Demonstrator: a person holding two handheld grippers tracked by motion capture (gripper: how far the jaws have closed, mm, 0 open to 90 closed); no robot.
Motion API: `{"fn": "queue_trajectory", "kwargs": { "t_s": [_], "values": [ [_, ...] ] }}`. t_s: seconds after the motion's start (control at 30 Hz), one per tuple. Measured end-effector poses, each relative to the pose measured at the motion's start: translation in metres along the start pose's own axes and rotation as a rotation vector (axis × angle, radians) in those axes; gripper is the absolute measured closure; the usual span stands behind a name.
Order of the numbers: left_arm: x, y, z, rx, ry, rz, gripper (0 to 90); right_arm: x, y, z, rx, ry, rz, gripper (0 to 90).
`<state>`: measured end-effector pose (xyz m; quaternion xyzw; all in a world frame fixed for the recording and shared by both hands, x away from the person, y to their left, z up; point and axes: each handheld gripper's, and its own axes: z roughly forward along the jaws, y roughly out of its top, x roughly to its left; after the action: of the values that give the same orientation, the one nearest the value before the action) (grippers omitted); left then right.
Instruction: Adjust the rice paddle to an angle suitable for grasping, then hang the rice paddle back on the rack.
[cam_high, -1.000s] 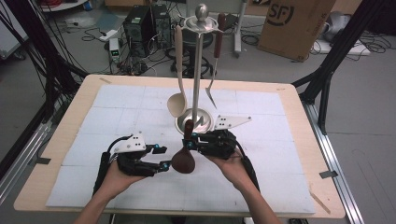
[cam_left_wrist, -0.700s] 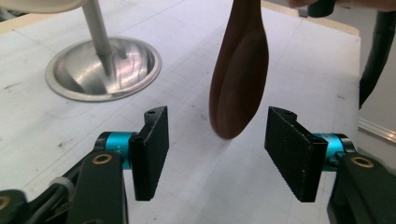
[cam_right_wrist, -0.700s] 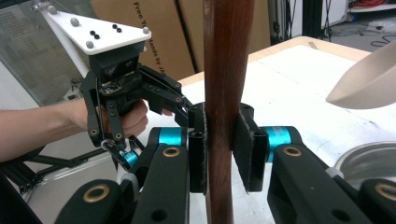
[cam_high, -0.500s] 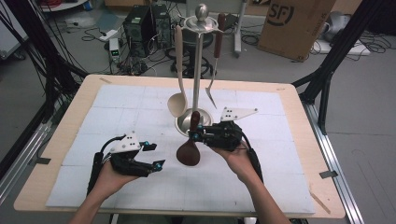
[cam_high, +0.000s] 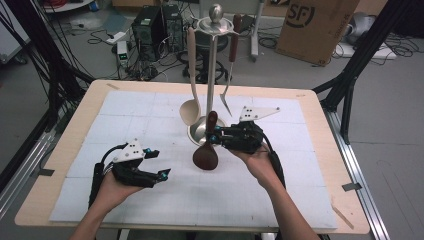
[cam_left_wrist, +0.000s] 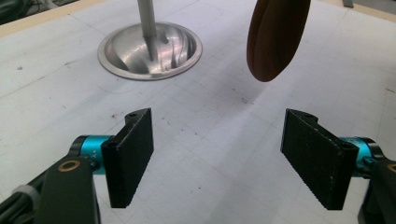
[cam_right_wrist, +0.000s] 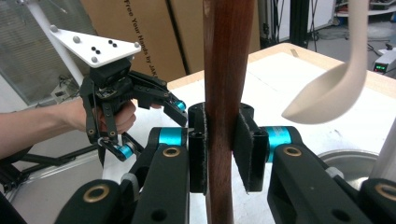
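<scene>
Left tongs (cam_high: 159, 165) released one spoon (cam_high: 205, 156).

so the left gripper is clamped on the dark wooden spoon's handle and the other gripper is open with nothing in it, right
Not quite: the right gripper is the one clamped on the dark wooden spoon, as the right gripper view shows. The left gripper is the open one, with nothing between its jaws.

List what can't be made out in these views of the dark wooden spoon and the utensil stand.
- Right gripper view: the dark wooden spoon has its bowl and handle end cut off by the frame edges; the right gripper clamps the handle.
- Left gripper view: the spoon bowl's top and the utensil stand above its base are cut off by the top edge.
- High view: how the pale ladle hooks on is too small to tell.
</scene>
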<state>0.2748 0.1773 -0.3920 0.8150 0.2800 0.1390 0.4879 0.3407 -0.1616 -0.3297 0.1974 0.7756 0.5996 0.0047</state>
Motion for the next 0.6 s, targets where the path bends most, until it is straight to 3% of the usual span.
{"fn": "queue_trajectory", "kwargs": {
  "t_s": [0.6],
  "values": [
    [0.008, -0.003, -0.006, -0.013, 0.042, -0.032, 18.4, -0.002, 0.025, 0.0, 0.016, 0.008, -0.029, 76.8]
  ]
}}
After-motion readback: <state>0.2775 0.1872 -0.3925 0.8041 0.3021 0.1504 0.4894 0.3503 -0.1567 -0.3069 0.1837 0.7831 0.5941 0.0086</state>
